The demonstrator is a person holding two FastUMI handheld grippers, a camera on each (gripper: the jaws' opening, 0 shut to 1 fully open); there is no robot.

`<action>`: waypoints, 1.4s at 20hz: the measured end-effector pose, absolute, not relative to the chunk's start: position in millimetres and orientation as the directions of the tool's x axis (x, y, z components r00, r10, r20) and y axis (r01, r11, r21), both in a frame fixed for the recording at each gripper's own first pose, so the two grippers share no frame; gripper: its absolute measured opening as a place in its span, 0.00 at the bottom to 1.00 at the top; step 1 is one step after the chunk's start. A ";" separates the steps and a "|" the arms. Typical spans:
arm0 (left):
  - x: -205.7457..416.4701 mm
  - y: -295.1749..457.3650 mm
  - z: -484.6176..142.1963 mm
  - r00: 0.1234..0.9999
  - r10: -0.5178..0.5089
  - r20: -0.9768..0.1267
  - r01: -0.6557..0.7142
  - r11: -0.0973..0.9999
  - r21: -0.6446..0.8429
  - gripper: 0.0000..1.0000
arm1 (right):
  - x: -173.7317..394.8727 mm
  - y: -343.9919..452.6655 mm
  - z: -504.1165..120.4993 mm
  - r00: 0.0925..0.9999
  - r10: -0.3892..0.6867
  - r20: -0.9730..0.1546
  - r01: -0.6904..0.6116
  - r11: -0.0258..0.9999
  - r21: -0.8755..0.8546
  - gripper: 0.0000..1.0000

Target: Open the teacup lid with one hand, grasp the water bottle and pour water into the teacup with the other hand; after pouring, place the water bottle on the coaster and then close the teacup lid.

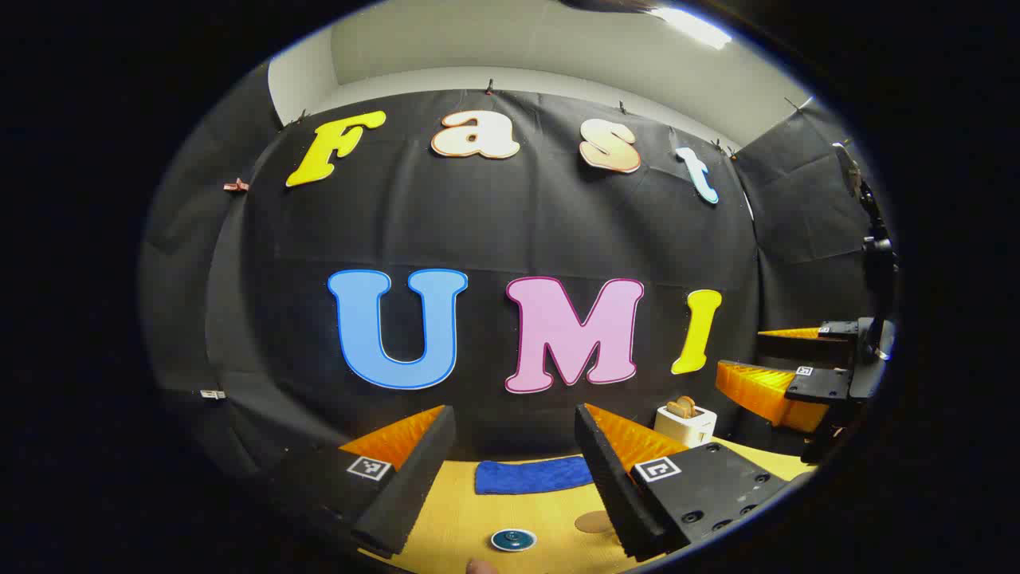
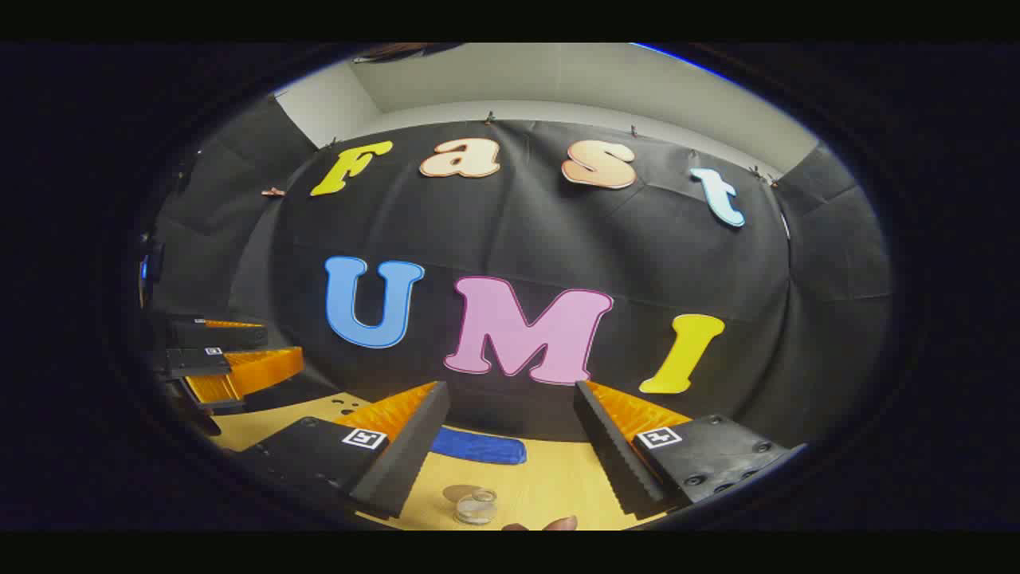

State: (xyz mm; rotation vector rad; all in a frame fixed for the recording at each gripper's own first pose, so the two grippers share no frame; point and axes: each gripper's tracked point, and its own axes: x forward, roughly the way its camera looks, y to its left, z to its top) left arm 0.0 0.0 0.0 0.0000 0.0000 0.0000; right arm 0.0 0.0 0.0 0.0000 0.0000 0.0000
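Observation:
My left gripper (image 1: 514, 410) stands open and holds nothing, high above the yellow table (image 1: 550, 510). Below it, a round dark-teal top with a pale rim, likely the teacup lid (image 1: 512, 540), sits near the bottom edge. To its right lies a brown coaster (image 1: 594, 522). In the right gripper view, my right gripper (image 2: 511, 388) is also open and holds nothing. Below it stands a small clear glass vessel, seemingly the water bottle (image 2: 476, 508), with the coaster (image 2: 458, 492) just behind it. Each view shows the other gripper (image 1: 797, 383) (image 2: 231, 367) off to the side, jaws apart.
A blue cloth (image 1: 530, 476) (image 2: 478, 446) lies on the table near the back wall. A white toaster (image 1: 685, 422) with bread in it stands at the back right. A pinkish tip (image 2: 558, 524) shows at the bottom edge, too little to identify.

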 end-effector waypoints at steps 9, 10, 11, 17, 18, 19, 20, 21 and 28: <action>0.0 -0.3 1.6 1.000 0.000 -0.001 0.000 1.000 0.007 0.95 | -2.3 -2.1 -1.0 1.000 -0.008 -0.006 0.008 1.000 -0.002 0.98; -0.8 -0.4 1.3 1.000 0.000 -0.001 0.000 1.000 0.007 0.95 | -2.9 -2.7 -1.2 1.000 -0.008 -0.006 0.008 1.000 -0.003 0.98; -1.2 -0.7 1.9 1.000 0.000 0.000 0.000 1.000 0.007 0.95 | -3.6 -3.3 -0.4 1.000 -0.010 -0.004 0.010 1.000 -0.004 0.98; -4.7 -3.6 1.8 1.000 -0.001 0.000 0.001 1.000 0.013 0.95 | -6.2 -4.0 -1.4 1.000 -0.009 -0.007 0.009 1.000 -0.003 0.98; -4.8 -3.7 0.4 1.000 -0.002 0.000 0.002 1.000 0.014 0.95 | -6.9 -3.9 -2.0 1.000 -0.007 -0.008 0.007 1.000 -0.004 0.98; -4.8 -3.7 1.0 1.000 -0.002 0.000 0.002 1.000 0.016 0.95 | -7.2 -3.7 -2.2 1.000 -0.006 -0.008 0.006 1.000 -0.004 0.98; -6.0 -3.4 0.6 1.000 -0.001 0.001 0.001 1.000 0.016 0.95 | -6.6 -3.3 -3.1 1.000 -0.004 -0.010 0.004 1.000 -0.004 0.96; -5.0 -4.0 -1.1 1.000 0.000 -0.003 0.000 1.000 0.015 0.95 | -6.4 -2.5 -4.4 1.000 -0.004 -0.012 0.004 1.000 -0.003 0.96; 9.6 -16.9 -68.7 0.996 -0.021 -0.082 0.024 0.999 0.032 0.95 | -1.2 7.1 -44.0 0.998 0.031 -0.050 -0.031 1.000 -0.003 0.96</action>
